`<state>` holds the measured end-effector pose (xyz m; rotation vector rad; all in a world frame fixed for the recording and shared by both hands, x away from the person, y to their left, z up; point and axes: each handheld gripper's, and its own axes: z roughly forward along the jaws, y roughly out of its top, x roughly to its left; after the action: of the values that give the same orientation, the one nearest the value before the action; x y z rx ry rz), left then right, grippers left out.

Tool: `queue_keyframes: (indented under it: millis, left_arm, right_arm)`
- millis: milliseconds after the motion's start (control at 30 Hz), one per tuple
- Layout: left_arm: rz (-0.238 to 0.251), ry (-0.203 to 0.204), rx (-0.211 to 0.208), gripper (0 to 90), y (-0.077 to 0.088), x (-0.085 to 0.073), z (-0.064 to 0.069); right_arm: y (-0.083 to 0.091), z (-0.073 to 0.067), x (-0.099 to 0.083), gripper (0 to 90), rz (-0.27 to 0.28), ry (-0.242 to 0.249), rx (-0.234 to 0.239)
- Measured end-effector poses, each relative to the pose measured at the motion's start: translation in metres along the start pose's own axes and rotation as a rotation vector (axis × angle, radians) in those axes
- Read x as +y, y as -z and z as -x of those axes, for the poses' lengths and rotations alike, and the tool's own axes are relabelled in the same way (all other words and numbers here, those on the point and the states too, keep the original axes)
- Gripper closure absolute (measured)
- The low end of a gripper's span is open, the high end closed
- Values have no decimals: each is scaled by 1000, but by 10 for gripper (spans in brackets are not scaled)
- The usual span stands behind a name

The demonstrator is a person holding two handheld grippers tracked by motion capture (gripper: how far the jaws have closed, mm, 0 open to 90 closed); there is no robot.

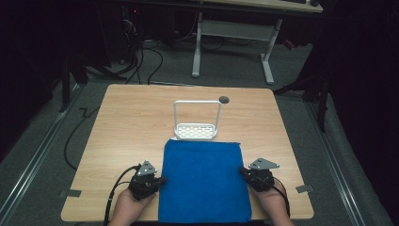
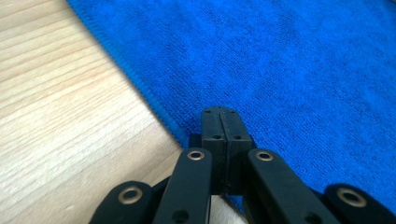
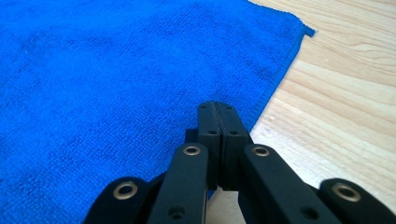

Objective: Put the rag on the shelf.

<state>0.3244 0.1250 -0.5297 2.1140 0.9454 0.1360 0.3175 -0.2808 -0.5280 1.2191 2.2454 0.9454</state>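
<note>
A blue cloth (image 1: 203, 181) of napped, matt microfibre is seen, its pile short and rough and its hem stitched along the edges. The table (image 1: 127, 127) is topped with pale wood-grain laminate, smooth and faintly sheened. The left gripper (image 2: 220, 112) and the right gripper (image 3: 217, 106) are made of black, matt plastic links, set with small brass-coloured metal bushings. Far of the cloth, a white rack (image 1: 196, 127) of smooth, matt plastic is seen, its base perforated.

White rack (image 1: 196, 123) on wooden table (image 1: 131, 127)
</note>
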Motion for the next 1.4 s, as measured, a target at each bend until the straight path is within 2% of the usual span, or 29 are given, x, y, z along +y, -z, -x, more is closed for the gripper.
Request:
queue_keyframes:
  millis: [367,567,700,800,900,967,1200,1233,1300,1400]
  left_arm:
    - [0,27,14,900,15,-12,-6]
    - [-2,27,10,895,18,-15,-6]
    - [5,32,-7,821,17,-14,-6]
    - [32,16,23,762,19,-12,-6]
    - [103,29,34,705,20,-10,-10]
    - [158,38,63,668,20,-7,-18]
    - [200,74,98,645,10,4,-34]
    - [199,73,104,642,8,6,-36]
    - [194,55,142,646,0,14,-41]
    - [210,48,171,701,-7,26,-48]
  right_arm:
    - [3,-22,-1,900,-2,59,49]
    - [3,-23,-1,895,2,61,51]
    - [4,-22,-2,859,20,60,54]
    - [7,-20,-1,830,37,50,43]
    - [7,-18,-2,801,48,43,36]
    - [8,-15,-3,780,55,35,29]
    - [10,-12,-3,773,68,28,25]
    - [10,-12,-3,772,68,30,26]
    - [10,-11,-2,771,71,32,29]
    - [11,-10,-3,768,72,30,30]
